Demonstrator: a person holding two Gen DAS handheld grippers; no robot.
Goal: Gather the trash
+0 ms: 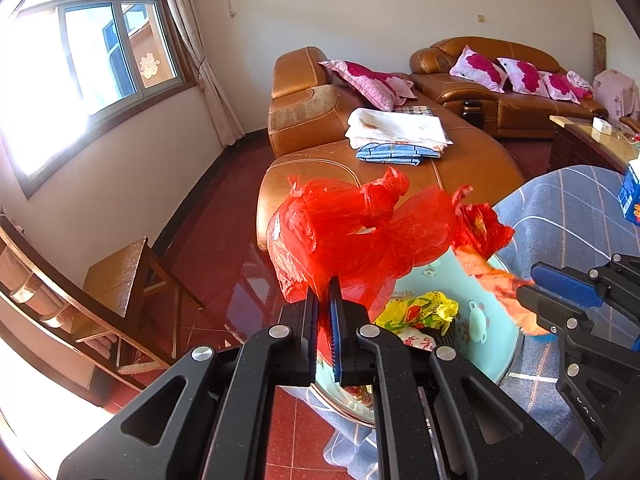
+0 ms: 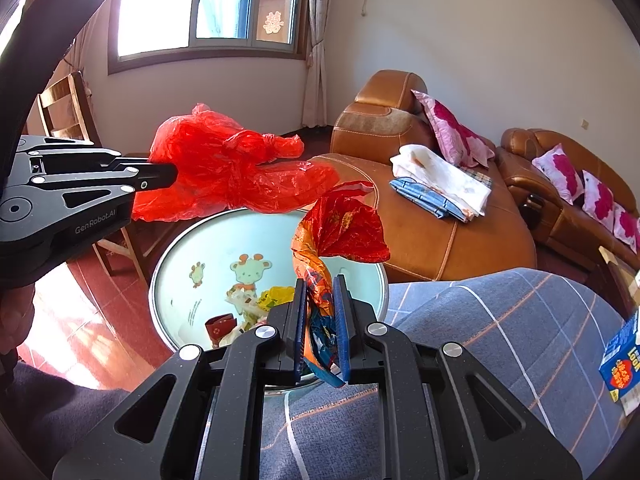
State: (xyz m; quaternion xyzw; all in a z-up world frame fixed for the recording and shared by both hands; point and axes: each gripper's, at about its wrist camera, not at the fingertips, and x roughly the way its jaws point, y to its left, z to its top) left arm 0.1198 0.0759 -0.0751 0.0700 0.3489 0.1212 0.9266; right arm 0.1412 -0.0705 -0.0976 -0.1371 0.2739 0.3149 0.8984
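My left gripper is shut on a crumpled red plastic bag and holds it above a pale blue bin with cartoon prints. In the right wrist view the left gripper comes in from the left with the red bag over the bin. My right gripper is shut on an orange-red snack wrapper above the bin's near rim; it also shows in the left wrist view. Yellow and red wrappers lie inside the bin.
A brown leather sofa with folded cloths stands behind the bin. A checked blue cloth covers a surface at the right, with a blue box on it. A wooden chair stands at the left on red floor tiles.
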